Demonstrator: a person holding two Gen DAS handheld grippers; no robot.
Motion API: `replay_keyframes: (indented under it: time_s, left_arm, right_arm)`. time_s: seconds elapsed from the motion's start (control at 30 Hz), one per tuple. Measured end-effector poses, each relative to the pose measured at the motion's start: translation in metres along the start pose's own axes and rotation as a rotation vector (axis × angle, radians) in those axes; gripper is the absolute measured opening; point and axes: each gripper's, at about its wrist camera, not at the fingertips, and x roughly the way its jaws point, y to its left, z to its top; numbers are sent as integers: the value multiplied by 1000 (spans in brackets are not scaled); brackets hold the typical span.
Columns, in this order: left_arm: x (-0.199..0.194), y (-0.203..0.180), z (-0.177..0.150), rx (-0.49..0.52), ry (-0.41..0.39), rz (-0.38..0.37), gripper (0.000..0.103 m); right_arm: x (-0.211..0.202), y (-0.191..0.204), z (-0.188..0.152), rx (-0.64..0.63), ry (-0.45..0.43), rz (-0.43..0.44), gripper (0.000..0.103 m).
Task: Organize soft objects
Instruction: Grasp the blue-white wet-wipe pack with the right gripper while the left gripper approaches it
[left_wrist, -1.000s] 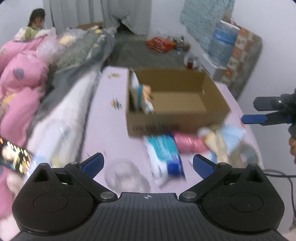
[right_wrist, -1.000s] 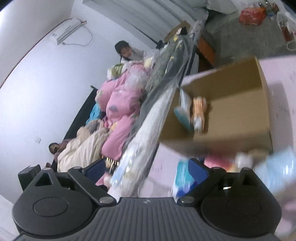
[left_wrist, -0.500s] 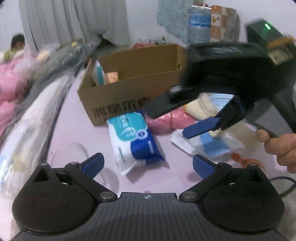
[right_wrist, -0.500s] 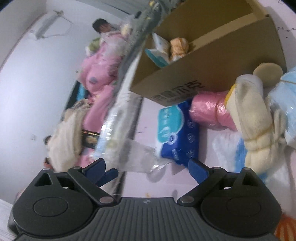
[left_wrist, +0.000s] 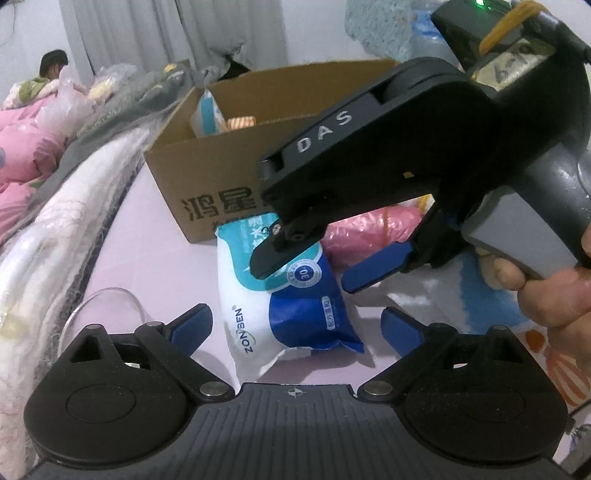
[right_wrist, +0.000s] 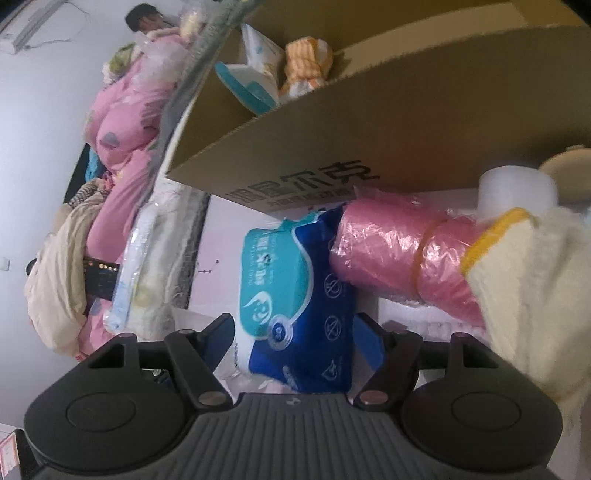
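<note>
Right wrist: one wipes pack between closing right tongs; one cardboard box

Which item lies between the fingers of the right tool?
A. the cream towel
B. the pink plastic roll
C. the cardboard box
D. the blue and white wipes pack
D: in the right wrist view the blue and white wipes pack lies between the closing fingers of the right tool; the pink plastic roll lies farther right, beside the pack.

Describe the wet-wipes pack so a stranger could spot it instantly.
Find the open cardboard box on the pink surface. In front of its printed wall, beside a pink plastic roll, lies the wipes pack. It alone is a flat pouch, white, teal and dark blue.
</note>
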Motion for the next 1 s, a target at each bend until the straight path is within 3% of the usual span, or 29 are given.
replay_keyframes:
  time_s: [0.17,0.53,1.0]
  left_arm:
    - [9,-1,3,-19,29,-23,99]
    - [3,0,-1,-30,60,-70,102]
    - [-43,-9,-40,19,113,-246,102]
  right_arm:
    - [14,-4,7,15,39,-18,60]
    - [14,-13,12,29,105,41,61]
    - [-9,-9,-33,-68,163,30,61]
